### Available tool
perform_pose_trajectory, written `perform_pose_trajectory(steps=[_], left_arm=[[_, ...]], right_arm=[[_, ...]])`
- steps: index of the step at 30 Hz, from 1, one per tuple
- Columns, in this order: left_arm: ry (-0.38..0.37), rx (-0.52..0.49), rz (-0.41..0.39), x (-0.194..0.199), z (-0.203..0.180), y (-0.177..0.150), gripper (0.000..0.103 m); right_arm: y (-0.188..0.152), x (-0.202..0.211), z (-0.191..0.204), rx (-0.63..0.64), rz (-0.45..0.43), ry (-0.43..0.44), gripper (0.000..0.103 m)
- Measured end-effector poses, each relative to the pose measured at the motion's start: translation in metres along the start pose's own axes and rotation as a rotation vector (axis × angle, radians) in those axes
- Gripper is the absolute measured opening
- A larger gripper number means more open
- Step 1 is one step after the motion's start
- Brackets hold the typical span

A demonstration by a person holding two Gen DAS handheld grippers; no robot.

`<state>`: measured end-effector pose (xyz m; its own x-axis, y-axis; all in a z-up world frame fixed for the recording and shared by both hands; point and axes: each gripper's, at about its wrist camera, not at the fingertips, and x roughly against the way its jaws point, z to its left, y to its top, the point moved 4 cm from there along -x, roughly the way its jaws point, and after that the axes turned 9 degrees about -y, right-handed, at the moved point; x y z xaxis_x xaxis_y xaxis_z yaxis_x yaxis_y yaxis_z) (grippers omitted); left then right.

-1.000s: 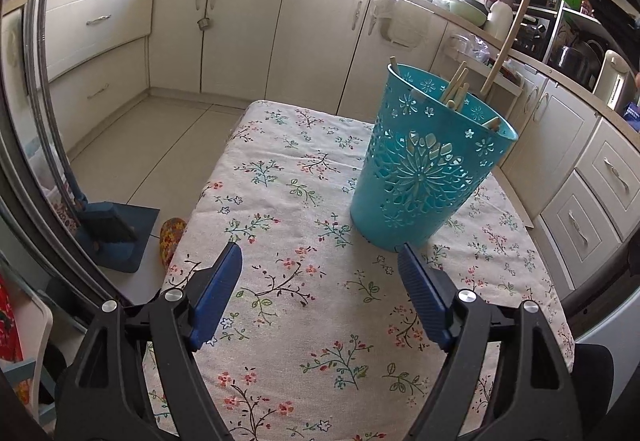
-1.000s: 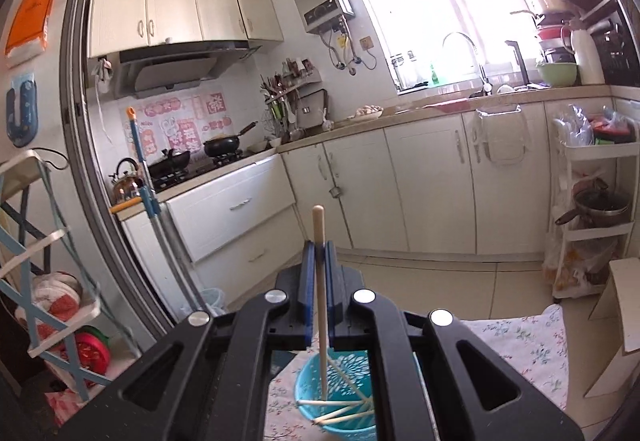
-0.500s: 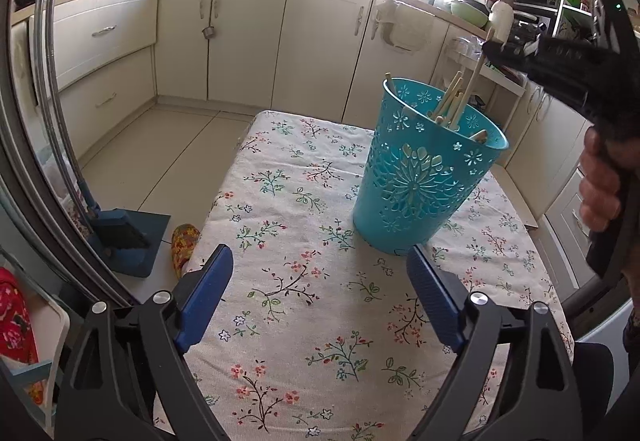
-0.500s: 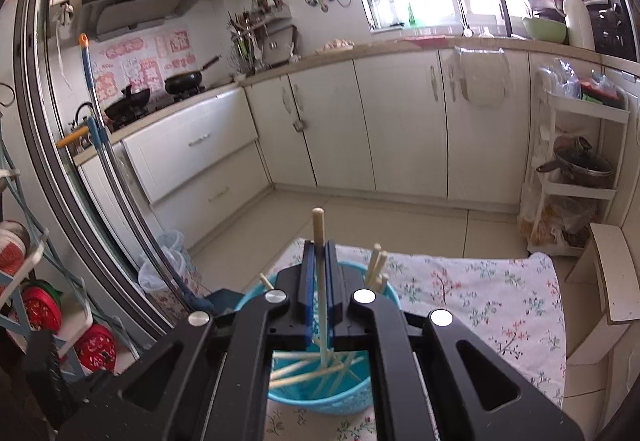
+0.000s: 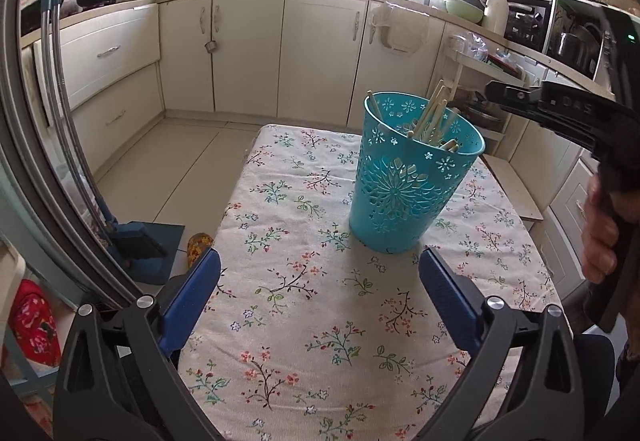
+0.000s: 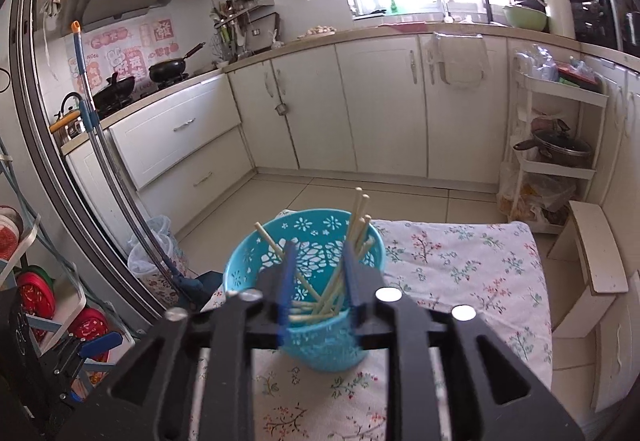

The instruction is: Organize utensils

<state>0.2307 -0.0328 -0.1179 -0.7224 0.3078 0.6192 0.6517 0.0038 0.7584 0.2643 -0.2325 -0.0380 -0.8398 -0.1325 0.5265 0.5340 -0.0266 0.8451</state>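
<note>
The left claw [image 5: 320, 281] is spread wide over the table [image 5: 304, 341], holding nothing. The right claw [image 6: 318, 281] has just been opening above the blue basket [image 6: 320, 341], and the chopsticks [image 6: 352, 237] stand loose inside.

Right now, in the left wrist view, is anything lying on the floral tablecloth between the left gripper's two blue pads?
No. The tablecloth between the left gripper's pads is bare; the teal basket stands farther away.

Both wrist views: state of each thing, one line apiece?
Turquoise perforated plastic basket: upright on the tablecloth, untouched.
Pale wooden chopsticks: loose inside the basket, leaning, none gripped.
Floral tablecloth: spread flat over the table.
Left gripper: open wide, jaws just opening, nothing between them.
Right gripper: open above the basket, jaws just opening, holding nothing.
</note>
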Motion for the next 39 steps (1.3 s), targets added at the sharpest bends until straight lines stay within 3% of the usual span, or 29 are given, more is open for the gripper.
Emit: perform_pose_trajectory(steps=[2,7,8,12,17,21,28,39], left_arm=[[0.007,-0.003,0.006,0.006,-0.002,0.001,0.096],[0.002,-0.002,0.013,0.028,-0.007,0.002,0.096],[0.006,-0.006,0.007,0.033,-0.008,0.002,0.096],[0.016,-0.032,0.006,0.055,-0.015,0.002,0.096],[0.061,-0.080,0.001,0.083,-0.022,-0.001,0.096],[0.060,-0.075,-0.016,0.107,-0.024,-0.005,0.096],[0.120,-0.083,-0.046,0.145,-0.026,-0.010,0.096],[0.107,-0.060,-0.082,0.178,-0.025,-0.019,0.096]], right_arm=[[-0.007,0.016,0.001,-0.003,-0.015,-0.033,0.051],[-0.027,0.060,0.007,-0.010,-0.041,-0.169,0.093],[-0.031,0.068,0.009,-0.016,-0.047,-0.196,0.095],[-0.051,0.106,0.012,-0.062,-0.065,-0.289,0.096],[-0.067,0.136,0.019,-0.108,-0.023,-0.291,0.096],[-0.074,0.161,0.027,-0.125,-0.037,-0.302,0.096],[-0.091,0.195,0.046,-0.140,-0.043,-0.265,0.096],[-0.124,0.219,0.069,-0.156,-0.062,-0.265,0.096]])
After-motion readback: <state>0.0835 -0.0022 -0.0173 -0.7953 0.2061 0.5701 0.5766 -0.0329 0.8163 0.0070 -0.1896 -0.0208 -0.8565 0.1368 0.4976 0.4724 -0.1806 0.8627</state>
